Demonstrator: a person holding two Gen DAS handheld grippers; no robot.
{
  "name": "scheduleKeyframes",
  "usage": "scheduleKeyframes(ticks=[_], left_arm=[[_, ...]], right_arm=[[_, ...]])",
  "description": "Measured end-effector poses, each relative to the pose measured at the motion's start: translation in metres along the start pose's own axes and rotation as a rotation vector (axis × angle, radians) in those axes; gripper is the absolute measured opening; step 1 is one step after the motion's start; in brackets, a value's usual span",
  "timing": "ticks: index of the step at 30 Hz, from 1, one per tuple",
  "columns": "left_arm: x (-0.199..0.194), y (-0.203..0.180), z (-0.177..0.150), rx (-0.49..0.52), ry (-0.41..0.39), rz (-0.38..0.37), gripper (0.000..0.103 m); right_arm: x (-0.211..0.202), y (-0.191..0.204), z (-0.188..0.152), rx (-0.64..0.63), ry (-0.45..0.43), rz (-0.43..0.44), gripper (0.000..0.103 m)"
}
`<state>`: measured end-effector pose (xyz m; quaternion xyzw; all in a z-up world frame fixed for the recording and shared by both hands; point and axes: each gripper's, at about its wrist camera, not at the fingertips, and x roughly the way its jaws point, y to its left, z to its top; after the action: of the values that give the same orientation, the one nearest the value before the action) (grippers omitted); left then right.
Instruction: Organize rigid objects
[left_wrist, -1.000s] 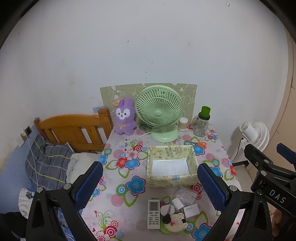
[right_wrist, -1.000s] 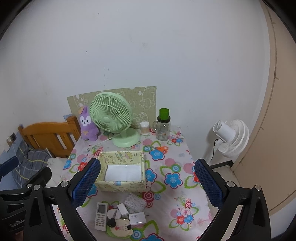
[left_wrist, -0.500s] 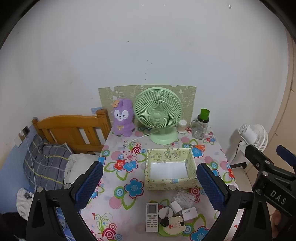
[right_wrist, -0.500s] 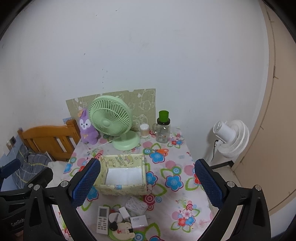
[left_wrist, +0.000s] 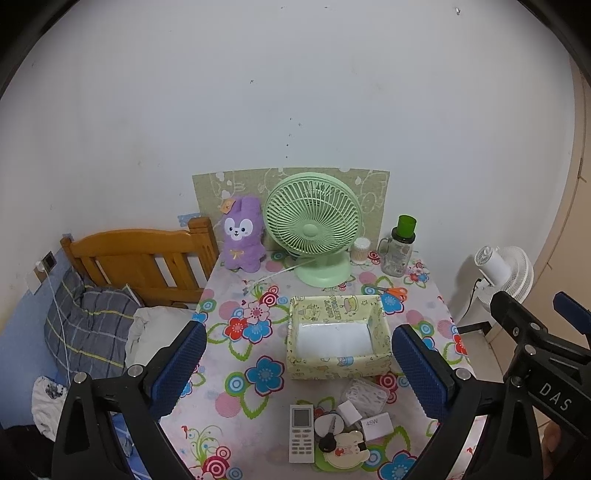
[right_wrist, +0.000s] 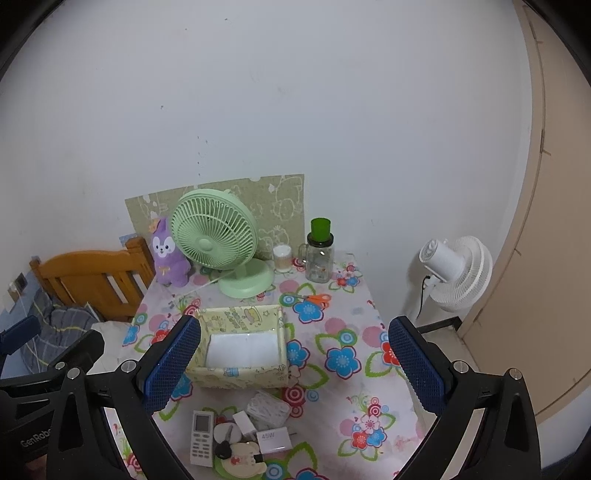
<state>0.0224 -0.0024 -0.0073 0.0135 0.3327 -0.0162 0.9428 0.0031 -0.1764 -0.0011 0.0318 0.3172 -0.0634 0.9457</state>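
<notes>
1. Left claw (left_wrist: 295, 373) and right claw (right_wrist: 293, 369): both wide apart, holding nothing, hovering above the table (left_wrist: 236, 410).
2. Box (left_wrist: 338, 336): nothing inside.
3. Remote (left_wrist: 301, 437), charger (left_wrist: 375, 424) and other small items: just in front of the box, none yet placed.

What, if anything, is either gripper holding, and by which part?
Nothing is held. The left gripper and right gripper are both open above the table.
</notes>
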Motion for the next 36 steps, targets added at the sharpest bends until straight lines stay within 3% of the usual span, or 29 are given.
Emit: scheduleKeyframes(ticks=[24,36], left_arm=[[0.0,-0.006,-0.002,0.041,-0.014,-0.026,0.101],[0.013,-0.008,-0.01,0.038,0.02,-0.029,0.101]], right_arm=[[0.001,0.0,-0.005,0.007,0.015,-0.029,0.103],[0.015,0.002,-0.013,-0.011,0.042,-0.032,0.103]])
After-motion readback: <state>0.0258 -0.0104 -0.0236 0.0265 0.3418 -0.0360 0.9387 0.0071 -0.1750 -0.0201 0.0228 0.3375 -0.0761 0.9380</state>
